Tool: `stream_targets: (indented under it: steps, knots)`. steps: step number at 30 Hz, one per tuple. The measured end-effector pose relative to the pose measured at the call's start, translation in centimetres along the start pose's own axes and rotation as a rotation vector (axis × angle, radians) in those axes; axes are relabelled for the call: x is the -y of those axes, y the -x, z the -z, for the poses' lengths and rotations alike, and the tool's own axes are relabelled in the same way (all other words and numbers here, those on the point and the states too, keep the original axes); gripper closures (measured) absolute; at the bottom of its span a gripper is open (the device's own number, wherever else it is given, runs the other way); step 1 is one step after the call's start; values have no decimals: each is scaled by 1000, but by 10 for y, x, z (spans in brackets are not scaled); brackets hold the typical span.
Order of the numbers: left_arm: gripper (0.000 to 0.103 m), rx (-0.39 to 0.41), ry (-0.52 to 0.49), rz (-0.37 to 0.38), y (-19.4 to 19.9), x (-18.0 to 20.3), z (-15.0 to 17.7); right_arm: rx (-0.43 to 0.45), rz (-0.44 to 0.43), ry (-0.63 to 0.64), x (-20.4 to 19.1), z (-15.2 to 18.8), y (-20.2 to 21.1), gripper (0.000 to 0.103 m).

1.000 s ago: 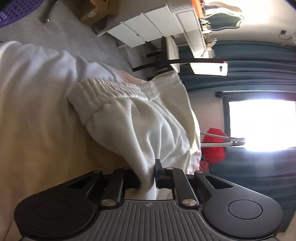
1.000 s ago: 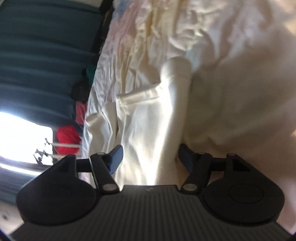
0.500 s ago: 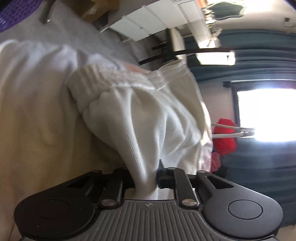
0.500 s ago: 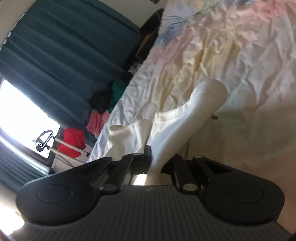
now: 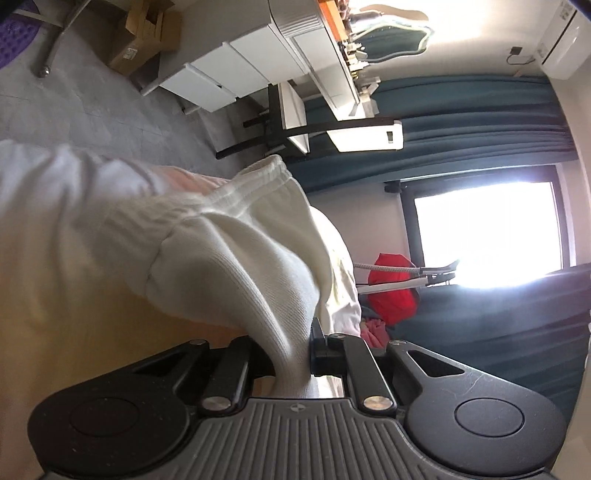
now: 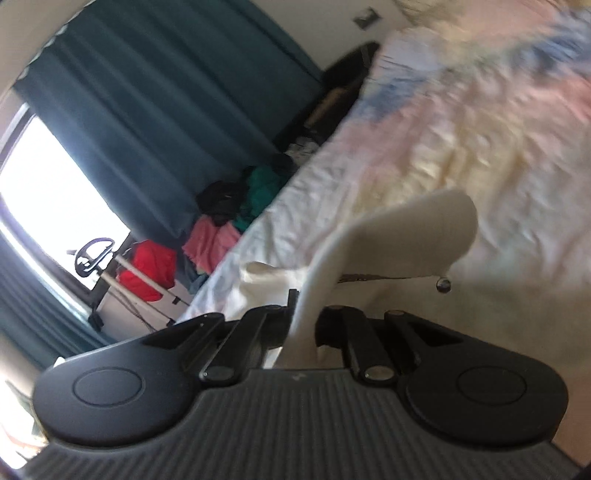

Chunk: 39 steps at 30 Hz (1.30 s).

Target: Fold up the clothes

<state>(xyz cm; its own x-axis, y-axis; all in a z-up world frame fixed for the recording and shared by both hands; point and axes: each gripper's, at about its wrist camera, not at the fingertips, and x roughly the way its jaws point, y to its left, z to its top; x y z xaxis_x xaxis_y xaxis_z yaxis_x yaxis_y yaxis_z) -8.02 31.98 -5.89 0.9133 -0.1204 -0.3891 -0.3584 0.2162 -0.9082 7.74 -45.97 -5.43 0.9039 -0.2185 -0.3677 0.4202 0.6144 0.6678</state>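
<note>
A cream-white knit garment with an elastic waistband (image 5: pixel 236 251) is bunched in front of my left gripper (image 5: pixel 291 347), which is shut on a fold of it. My right gripper (image 6: pixel 304 321) is shut on another part of the same white garment (image 6: pixel 402 232) and holds it lifted above the bed; a small metal drawstring tip (image 6: pixel 442 285) hangs from it. The rest of the garment lies on the pastel bedsheet (image 6: pixel 480 129).
A pile of red, pink, green and black clothes (image 6: pixel 221 221) lies beside the bed by the teal curtains (image 6: pixel 166 110). A white dresser (image 5: pixel 258 62), a black-framed chair (image 5: pixel 288 122) and a cardboard box (image 5: pixel 147 33) stand on the grey floor.
My right gripper closed on the white garment and lifted it off the bed, tilting upward. My left gripper kept its grip and raised the fabric slightly.
</note>
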Motion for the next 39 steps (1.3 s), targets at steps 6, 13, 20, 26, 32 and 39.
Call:
stream_targets:
  steps: [6, 13, 20, 26, 32, 39]
  knots:
    - [91, -23, -50, -24, -84, 65, -40, -22, 10, 101, -71, -25, -75, 96]
    - [90, 21, -184, -121, -239, 120, -76, -104, 124, 244, -136, -1, -224, 96]
    - [85, 15, -262, -248, -373, 103, -86, -172, 199, 289, -109, 47, -326, 95]
    - [73, 12, -382, -185, -383, 101, -82, -130, 131, 314, -100, 57, -320, 76]
    - [19, 151, -534, -51, -307, 107, -33, -32, 85, 305, -94, 51, -255, 26]
    - [10, 49, -316, -86, -245, 73, 1, -76, 36, 120, -48, 51, -172, 25]
